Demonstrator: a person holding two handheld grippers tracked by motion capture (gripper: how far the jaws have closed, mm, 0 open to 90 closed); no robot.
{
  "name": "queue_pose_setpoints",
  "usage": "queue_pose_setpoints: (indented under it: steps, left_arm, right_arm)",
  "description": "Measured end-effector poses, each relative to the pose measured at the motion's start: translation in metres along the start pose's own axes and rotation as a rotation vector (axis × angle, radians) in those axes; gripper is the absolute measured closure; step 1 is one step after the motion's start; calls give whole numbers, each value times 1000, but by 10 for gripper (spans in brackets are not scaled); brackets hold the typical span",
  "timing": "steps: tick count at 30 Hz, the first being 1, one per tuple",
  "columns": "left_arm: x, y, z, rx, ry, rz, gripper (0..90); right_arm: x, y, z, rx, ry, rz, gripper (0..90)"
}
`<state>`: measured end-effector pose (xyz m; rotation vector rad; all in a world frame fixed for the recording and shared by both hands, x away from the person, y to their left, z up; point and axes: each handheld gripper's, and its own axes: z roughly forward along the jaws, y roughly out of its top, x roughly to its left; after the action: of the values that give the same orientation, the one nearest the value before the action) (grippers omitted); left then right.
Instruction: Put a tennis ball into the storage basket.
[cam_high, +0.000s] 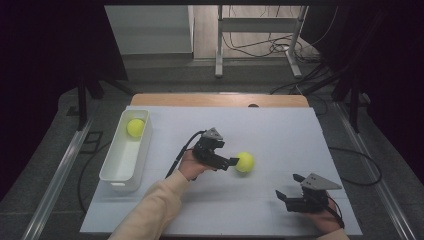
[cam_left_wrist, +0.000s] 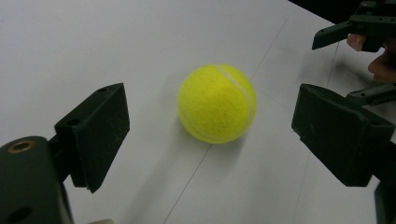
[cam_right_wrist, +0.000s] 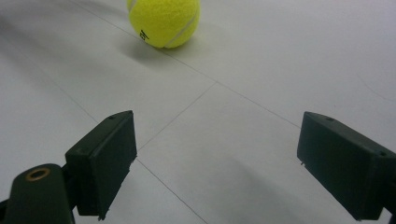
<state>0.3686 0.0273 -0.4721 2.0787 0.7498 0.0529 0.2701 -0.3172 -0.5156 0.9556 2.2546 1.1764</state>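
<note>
High view: a white sheet (cam_high: 280, 135) covers a wooden table (cam_high: 220, 99) standing on a grey floor; beyond the table are a metal frame with loose cables and dark curtains at both sides. Count: 2 tennis balls, 1 white bin, 2 grippers. The loose tennis ball (cam_high: 244, 162) lies on the sheet near its middle, well to the right of the white bin (cam_high: 114, 165), which sits at the sheet's left edge and contains the second ball (cam_high: 135, 127) at its far end. The left gripper (cam_high: 232, 162) is between bin and loose ball, its tips just beside the ball on the bin side. The right gripper (cam_high: 288, 186) is on the ball's far side from the bin, well apart, near the sheet's front edge. The right forearm is cut off by the frame bottom. Left gripper view: the tennis ball (cam_left_wrist: 217, 103) rests on the sheet ahead of the left gripper (cam_left_wrist: 210, 126), whose jaws stand open with no pad touching it; the right gripper (cam_left_wrist: 336, 65) is cut off at the upper right corner. Right gripper view: the right gripper (cam_right_wrist: 217, 161) has its jaws open on bare sheet; the ball (cam_right_wrist: 164, 21) lies farther ahead, its top cut off by the frame edge, its small dark print illegible.
</note>
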Motion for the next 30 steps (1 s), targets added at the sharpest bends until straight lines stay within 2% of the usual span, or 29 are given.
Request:
queue_pose_setpoints:
  steps: [16,30]
  left_arm:
    - [-3,7,17,44,0,17,116]
    - [-5,7,38,95,4,18,110]
  right_arm:
    - [0,0,0,1,0,2,122]
    - [0,0,0,4,0,0,122]
